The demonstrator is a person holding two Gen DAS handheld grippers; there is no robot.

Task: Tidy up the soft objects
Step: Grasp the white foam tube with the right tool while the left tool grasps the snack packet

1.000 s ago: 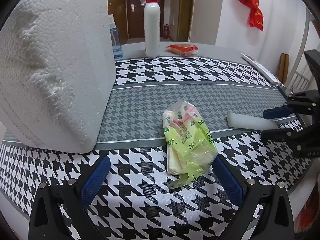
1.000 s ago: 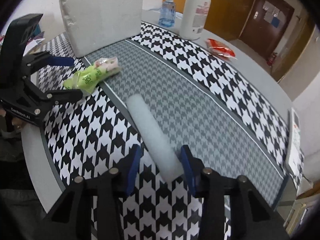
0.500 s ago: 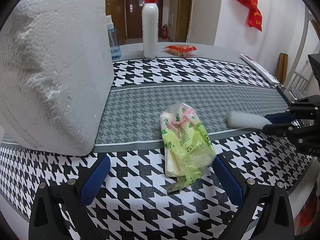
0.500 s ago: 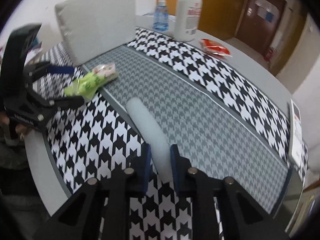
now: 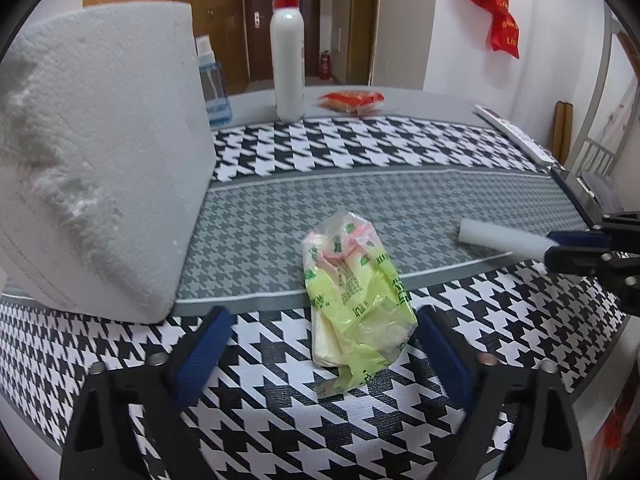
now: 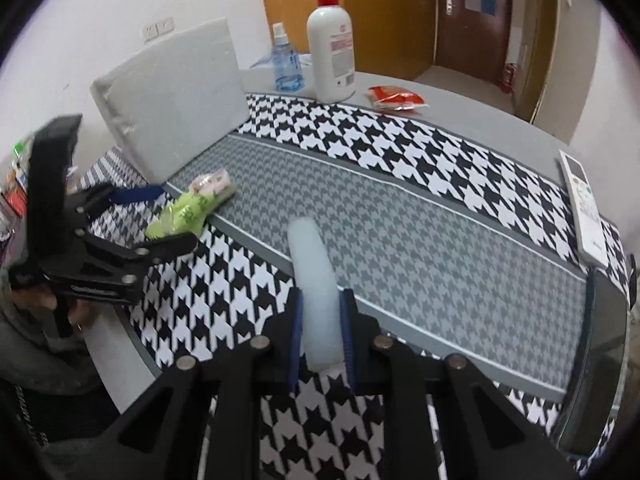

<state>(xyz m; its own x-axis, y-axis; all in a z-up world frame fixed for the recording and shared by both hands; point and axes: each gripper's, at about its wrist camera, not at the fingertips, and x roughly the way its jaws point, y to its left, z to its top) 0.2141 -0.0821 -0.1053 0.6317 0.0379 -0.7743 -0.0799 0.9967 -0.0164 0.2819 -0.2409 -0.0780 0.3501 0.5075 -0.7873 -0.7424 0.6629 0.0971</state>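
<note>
White foam, a roll (image 6: 316,280), sits clenched between the pads of my right claw (image 6: 320,328), its far end pointing over the grey band of the table (image 6: 440,248). My left claw (image 5: 320,344) is spread wide around the green tissue packet (image 5: 356,300), which lies on the table beside the big foam block (image 5: 100,152).

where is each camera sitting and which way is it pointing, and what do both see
Left wrist: on the left gripper, low over the table's near edge, facing across the checked cloth at the green tissue pack between its open fingers; the right gripper shows at the right edge.
Right wrist: on the right gripper, looking along the white foam tube its fingers clamp; the left gripper and holding hand show at left.
Shared: tissue pack, tube, foam block, pump bottle.
</note>
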